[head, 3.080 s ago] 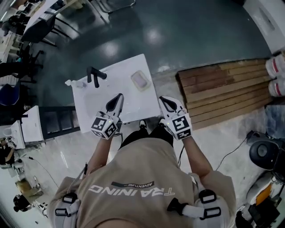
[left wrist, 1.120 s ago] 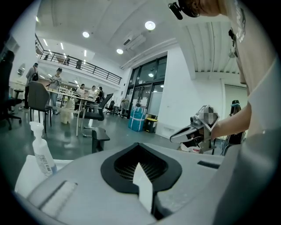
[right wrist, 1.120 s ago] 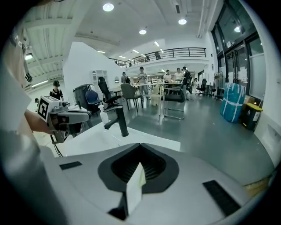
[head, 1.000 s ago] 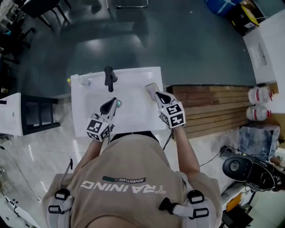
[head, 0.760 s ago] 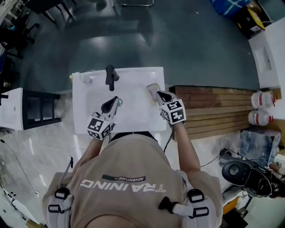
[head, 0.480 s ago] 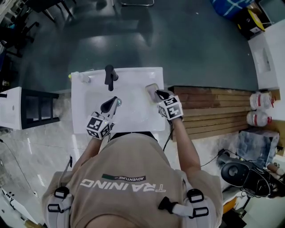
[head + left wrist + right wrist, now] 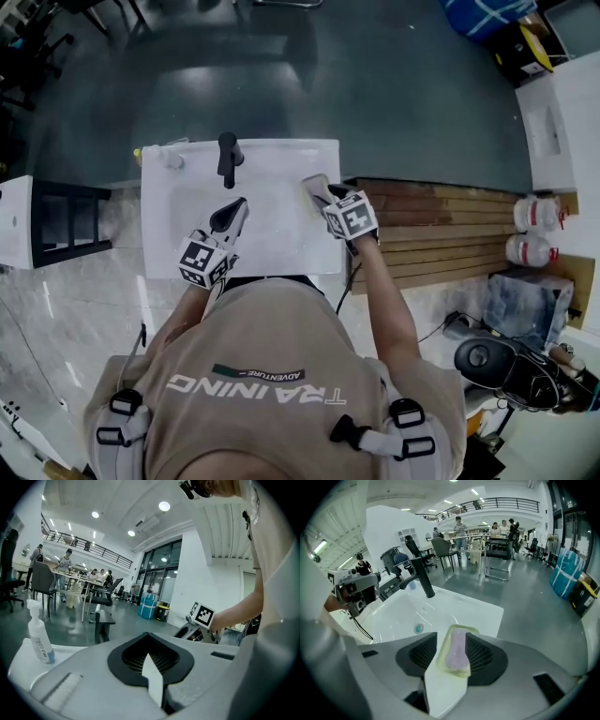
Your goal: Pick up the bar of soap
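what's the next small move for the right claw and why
Probably ease the right claw down until it straddles the soap, before closing. Its jaws have just been opening and stand apart, with the soap lined up in the gap, lying in its dish, ungripped.

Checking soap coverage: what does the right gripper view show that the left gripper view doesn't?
Only the right gripper view: the pink soap in its dish between the just-opened jaws of the right gripper, plus the drain. Only the left gripper view: a pump bottle and the closed jaws of the left gripper. Both: the white sink.
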The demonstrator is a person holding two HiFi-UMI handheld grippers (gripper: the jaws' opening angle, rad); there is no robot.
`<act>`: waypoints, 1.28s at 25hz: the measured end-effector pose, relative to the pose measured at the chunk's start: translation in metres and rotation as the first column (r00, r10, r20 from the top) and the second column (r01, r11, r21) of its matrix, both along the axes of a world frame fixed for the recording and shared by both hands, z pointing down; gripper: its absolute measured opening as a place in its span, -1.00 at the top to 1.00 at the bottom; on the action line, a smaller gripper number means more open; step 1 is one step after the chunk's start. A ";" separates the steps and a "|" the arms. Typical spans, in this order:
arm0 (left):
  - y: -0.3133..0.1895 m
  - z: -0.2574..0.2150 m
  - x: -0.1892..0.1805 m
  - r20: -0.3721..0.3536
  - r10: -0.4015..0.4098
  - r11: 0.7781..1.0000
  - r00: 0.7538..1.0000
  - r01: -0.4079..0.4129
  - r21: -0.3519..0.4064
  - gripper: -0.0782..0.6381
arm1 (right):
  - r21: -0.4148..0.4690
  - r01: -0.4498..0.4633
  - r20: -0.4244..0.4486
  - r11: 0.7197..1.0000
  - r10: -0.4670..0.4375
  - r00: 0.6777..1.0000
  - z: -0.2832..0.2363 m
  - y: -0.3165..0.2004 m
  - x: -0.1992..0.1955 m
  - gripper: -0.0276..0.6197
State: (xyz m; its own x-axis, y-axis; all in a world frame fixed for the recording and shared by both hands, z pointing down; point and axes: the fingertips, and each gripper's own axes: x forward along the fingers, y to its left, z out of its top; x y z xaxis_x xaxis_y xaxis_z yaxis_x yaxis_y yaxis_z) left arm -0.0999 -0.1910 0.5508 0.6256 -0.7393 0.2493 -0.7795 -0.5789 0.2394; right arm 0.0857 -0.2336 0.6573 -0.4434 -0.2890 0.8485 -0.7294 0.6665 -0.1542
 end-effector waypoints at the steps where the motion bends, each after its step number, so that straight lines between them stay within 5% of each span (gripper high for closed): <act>1: -0.001 0.003 -0.003 -0.001 -0.002 1.000 1.000 0.002 -0.003 0.80 | -0.013 0.004 -0.010 1.000 -0.004 1.000 0.006 0.000 -0.002 0.39; 17: -0.008 0.014 -0.012 -0.015 0.021 0.999 1.000 -0.022 -0.038 0.80 | -0.129 -0.015 -0.176 0.992 -0.008 0.984 0.058 -0.009 0.003 0.31; 32: -0.012 0.023 -0.023 -0.025 0.026 0.998 0.999 -0.027 -0.062 0.81 | -0.185 -0.073 -0.235 0.980 0.028 0.972 0.084 -0.012 0.005 0.28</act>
